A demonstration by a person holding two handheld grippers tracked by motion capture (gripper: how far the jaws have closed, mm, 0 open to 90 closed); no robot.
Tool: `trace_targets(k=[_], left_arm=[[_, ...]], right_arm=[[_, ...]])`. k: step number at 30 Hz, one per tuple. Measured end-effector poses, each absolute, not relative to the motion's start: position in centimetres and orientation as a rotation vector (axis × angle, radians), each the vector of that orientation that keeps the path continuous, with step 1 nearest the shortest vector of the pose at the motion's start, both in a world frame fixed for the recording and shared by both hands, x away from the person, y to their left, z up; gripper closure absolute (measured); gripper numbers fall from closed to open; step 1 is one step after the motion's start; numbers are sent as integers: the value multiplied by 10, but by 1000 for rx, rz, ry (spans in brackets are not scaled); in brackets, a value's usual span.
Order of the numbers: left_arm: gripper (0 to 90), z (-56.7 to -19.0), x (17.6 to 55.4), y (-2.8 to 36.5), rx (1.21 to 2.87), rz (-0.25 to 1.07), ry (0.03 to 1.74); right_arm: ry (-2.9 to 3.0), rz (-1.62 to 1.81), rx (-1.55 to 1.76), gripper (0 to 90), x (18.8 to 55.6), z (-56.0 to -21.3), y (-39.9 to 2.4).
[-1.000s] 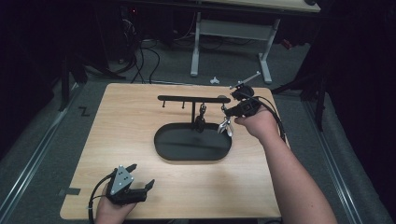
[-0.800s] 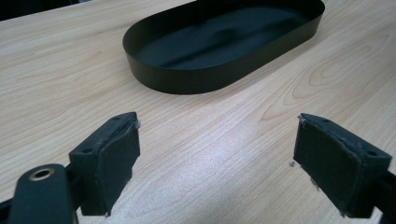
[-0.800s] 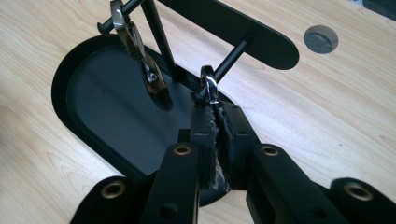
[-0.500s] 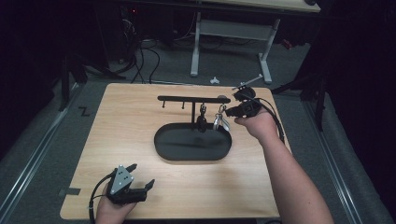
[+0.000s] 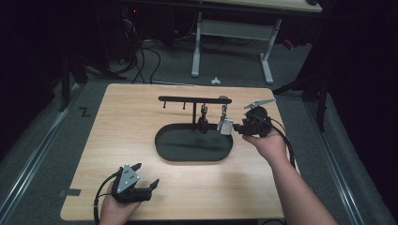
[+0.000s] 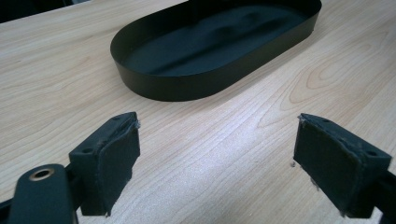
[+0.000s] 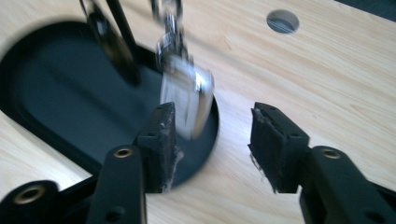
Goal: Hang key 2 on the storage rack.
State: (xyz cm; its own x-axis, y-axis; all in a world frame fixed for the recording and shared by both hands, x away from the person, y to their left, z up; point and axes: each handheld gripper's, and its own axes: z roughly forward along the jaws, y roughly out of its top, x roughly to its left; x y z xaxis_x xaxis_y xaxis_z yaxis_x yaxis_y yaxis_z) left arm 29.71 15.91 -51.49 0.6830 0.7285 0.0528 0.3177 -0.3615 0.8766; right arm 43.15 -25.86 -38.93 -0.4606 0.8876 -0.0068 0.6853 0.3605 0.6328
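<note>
A black rack (image 5: 193, 99) with small hooks stands over a black oval tray (image 5: 194, 152) in the middle of the table. A dark tag (image 5: 203, 123) hangs from one hook. A silver tag (image 5: 225, 125) hangs on a short chain from the hook to its right. In the right gripper view the silver tag (image 7: 187, 95) is blurred, just beyond the left jaw and not between the jaws. My right gripper (image 5: 240, 126) (image 7: 212, 135) is open, right beside that tag. My left gripper (image 5: 143, 183) (image 6: 217, 154) rests open near the table's front left, empty, facing the tray (image 6: 187, 88).
A round cable hole (image 7: 283, 21) is in the tabletop behind the right gripper's reach. Desk legs (image 5: 197, 47) and cables (image 5: 141, 51) stand on the floor beyond the table's far edge. Bare wood (image 5: 126, 126) lies left of the tray.
The right gripper carried the silver tag against the rack, then let go and drew back slightly to the right. The tag now hangs free and swings. The left gripper has stayed put.
</note>
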Motion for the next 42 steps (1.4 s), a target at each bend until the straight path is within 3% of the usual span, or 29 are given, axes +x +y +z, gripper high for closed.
trace_targets(k=[11,25,42], left_arm=[[149,-516,298,152,1984,553,798],[149,-518,295,140,1999,539,794],[149,-514,296,131,1996,544,761]], right_arm=[[2200,865,1334,470,379,-436,-278],[2057,960,1335,416,286,-514,-302],[2018,969,1373,409,278,-517,-310]])
